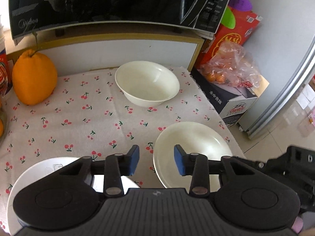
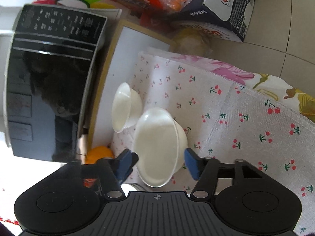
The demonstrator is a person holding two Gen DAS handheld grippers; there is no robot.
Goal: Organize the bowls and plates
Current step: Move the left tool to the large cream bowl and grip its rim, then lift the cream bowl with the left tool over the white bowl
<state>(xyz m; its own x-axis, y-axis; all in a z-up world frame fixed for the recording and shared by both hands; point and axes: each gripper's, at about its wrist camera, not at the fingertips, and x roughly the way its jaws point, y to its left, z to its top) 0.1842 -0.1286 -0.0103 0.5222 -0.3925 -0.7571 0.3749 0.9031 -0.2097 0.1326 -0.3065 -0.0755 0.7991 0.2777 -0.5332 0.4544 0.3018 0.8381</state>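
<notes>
Plate (image 1: 193, 149) partly hidden behind the left gripper (image 1: 156, 160).

Both views are bright with soft daylight, and shadows on the cherry-print cloth (image 1: 78, 122) are faint. The glossy black microwave door (image 1: 102, 2) mirrors the room and shows pale streaks of glare. The fisheye lens bends straight lines and darkens the corners. The white bowl (image 2: 157, 147) looks slightly overexposed.

Probably a home kitchen: microwave (image 1: 118, 4), fridge (image 1: 285, 98), cherry-print tablecloth (image 1: 78, 122), boxed groceries.
</notes>
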